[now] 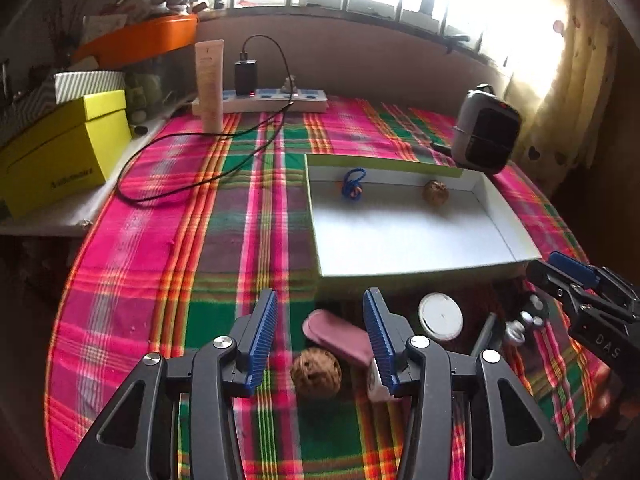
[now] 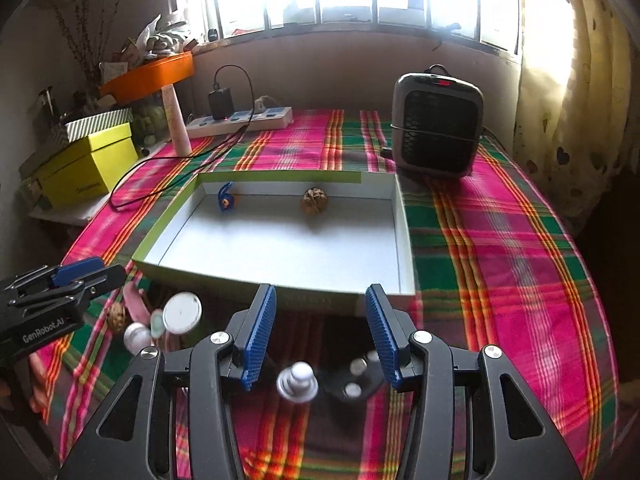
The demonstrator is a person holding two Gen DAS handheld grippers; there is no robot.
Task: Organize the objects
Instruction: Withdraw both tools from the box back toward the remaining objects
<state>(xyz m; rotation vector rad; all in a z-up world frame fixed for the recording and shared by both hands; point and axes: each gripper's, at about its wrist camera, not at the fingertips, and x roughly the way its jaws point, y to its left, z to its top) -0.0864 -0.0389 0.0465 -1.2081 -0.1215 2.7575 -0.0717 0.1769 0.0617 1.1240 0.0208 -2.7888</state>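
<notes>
A shallow white box (image 1: pixel 400 236) (image 2: pixel 280 248) with a green rim lies on the plaid cloth. At its far wall sit a blue cord piece (image 1: pixel 352 186) (image 2: pixel 226 197) and a walnut (image 1: pixel 435 191) (image 2: pixel 314 200). My left gripper (image 1: pixel 322 320) (image 2: pixel 100 272) hovers open in front of the box, above a pink case (image 1: pixel 334 338) and a second walnut (image 1: pixel 316 374). A white round lid (image 1: pixel 440 316) (image 2: pixel 182 312) lies to their right. My right gripper (image 2: pixel 320 320) (image 1: pixel 556 266) is open above a black bracket with silver knobs (image 2: pixel 352 380) (image 1: pixel 520 324).
A grey heater (image 1: pixel 486 128) (image 2: pixel 436 128) stands behind the box's right corner. At the back are a power strip (image 1: pixel 276 98) with a charger, a black cable (image 1: pixel 180 184) and a beige tube (image 1: pixel 210 84). A yellow box (image 1: pixel 60 152) sits on a shelf at the left.
</notes>
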